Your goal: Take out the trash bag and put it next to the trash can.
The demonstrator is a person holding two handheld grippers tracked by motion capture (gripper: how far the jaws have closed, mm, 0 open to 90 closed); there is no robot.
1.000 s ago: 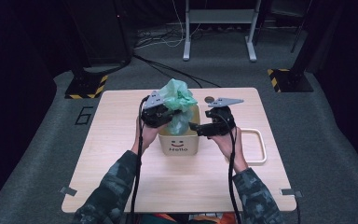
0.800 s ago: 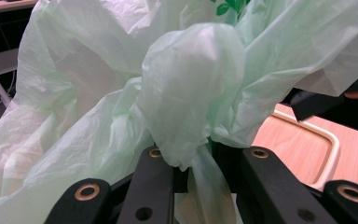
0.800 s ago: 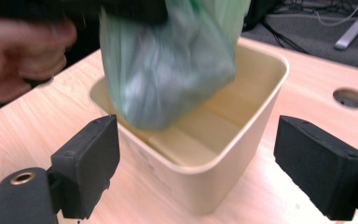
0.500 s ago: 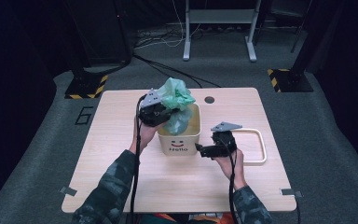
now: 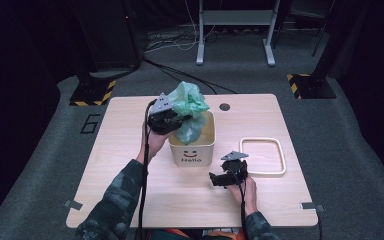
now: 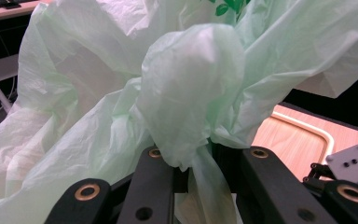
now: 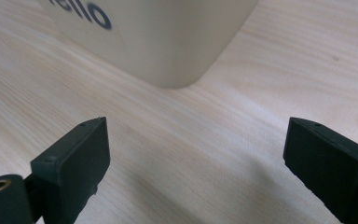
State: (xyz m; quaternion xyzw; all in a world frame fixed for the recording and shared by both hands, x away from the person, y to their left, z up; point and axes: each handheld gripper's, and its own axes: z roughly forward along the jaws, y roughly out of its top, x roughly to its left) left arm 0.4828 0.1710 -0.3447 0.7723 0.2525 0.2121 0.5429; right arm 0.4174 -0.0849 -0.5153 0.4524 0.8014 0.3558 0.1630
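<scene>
Green plastic bag (image 5: 190, 107) sits bunched above the cream "Hello" bin (image 5: 192, 145) at mid bench (image 5: 130, 190), lower end hanging into the bin. To line it well: keep the pinch high w/ left tongs (image 5: 172, 117), spread the film over the rim evenly, w/o tipping the bin. Left tongs are clamped tight on gathered bag film. Right tongs (image 5: 216, 179) are low over the bench, just in front of the bin's corner; jaws have just been opening, now wide, nothing between them, pads (image 7: 74, 149) touching nothing. White frame (image 5: 262, 156) lies beside the bin.
</scene>
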